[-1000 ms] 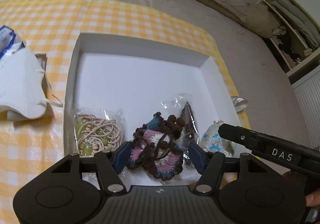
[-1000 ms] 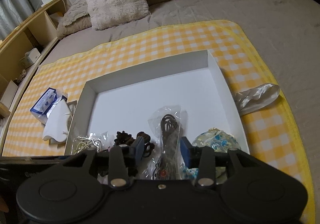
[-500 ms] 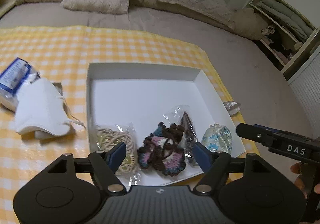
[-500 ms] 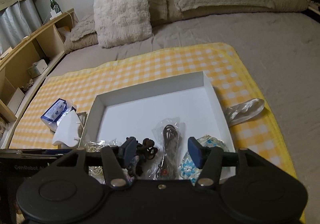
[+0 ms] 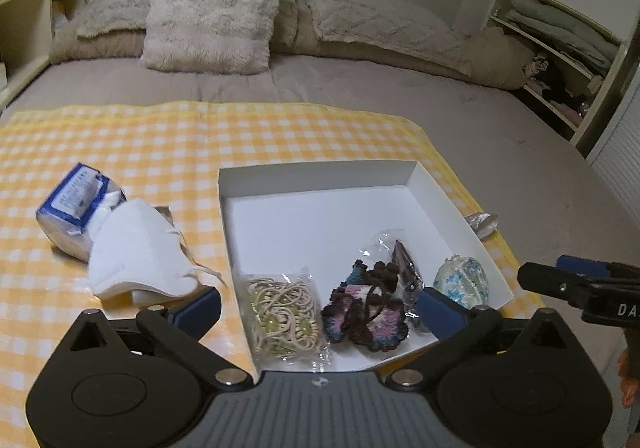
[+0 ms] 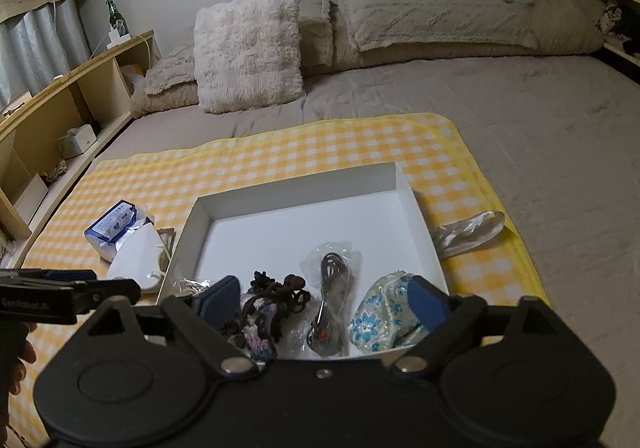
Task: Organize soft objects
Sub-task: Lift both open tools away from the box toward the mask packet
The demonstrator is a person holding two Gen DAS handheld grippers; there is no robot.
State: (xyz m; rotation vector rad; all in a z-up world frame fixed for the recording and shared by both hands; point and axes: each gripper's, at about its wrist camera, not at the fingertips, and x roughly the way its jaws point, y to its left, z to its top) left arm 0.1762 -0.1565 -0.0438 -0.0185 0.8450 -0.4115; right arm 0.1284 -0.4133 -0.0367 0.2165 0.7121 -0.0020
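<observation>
Both the left gripper (image 5: 318, 306) and right gripper (image 6: 322, 298) hover spread wide and empty above the white box's (image 5: 320, 176) near edge. The white face mask (image 5: 136, 254) lies left of the box; the left gripper should probably pinch its folded body, not the straps.

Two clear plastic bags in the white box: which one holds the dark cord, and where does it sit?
The upright bag between the crocheted piece and the blue-flowered pouch. The other bag lies flat at the white box's left end and holds cream hair ties.
</observation>
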